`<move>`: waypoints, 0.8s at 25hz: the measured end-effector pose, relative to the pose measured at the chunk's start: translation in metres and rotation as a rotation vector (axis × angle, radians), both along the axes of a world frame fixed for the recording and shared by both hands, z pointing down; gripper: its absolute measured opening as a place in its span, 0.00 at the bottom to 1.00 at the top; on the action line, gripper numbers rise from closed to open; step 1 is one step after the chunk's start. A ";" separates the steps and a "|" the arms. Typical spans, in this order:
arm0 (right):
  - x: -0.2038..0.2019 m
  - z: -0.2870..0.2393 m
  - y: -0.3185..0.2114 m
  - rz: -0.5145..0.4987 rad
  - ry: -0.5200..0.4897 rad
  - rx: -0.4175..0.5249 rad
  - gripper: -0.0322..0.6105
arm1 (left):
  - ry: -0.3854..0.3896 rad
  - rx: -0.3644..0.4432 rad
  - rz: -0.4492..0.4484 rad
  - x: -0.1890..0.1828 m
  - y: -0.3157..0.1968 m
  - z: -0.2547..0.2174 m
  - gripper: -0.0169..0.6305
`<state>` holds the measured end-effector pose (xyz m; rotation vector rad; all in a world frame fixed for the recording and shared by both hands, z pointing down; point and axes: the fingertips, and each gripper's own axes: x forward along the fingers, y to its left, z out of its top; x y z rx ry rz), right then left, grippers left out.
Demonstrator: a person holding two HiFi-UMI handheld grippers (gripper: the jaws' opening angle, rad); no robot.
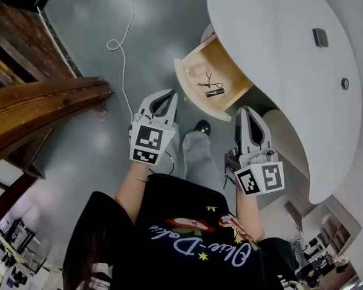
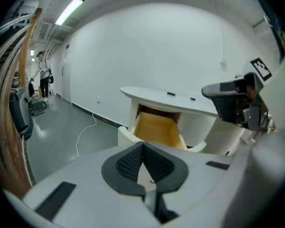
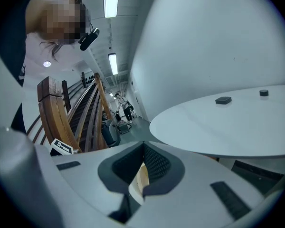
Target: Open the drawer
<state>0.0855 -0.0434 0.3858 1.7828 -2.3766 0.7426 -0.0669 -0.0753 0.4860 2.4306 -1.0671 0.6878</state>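
Grey floor with a white cable trailing across it (wooden stair rail to one side), and a rounded white counter. Beneath the counter the drawer stands pulled out, with small dark items inside. The left hand-held gripper and right hand-held gripper hover near it, jaws pressed together on nothing.

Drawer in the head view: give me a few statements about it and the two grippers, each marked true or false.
1. The drawer stands pulled out from under the white desk. True.
2. The drawer is empty. False: small items lie on its wooden bottom, among them a dark tube.
3. The left gripper is clamped on the drawer front. False: its jaws are shut on nothing, and it is clear of the drawer.
4. The right gripper has its jaws together with nothing held. True.
5. A white cable lies on the floor beyond the drawer. True.
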 end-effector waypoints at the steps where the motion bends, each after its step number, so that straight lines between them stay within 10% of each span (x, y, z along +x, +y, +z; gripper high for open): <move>1: 0.001 -0.005 0.001 0.001 0.002 0.006 0.05 | 0.005 0.015 0.013 0.004 -0.002 -0.011 0.03; 20: 0.043 -0.095 0.046 0.047 0.063 0.091 0.05 | 0.040 0.206 0.286 0.085 0.029 -0.160 0.03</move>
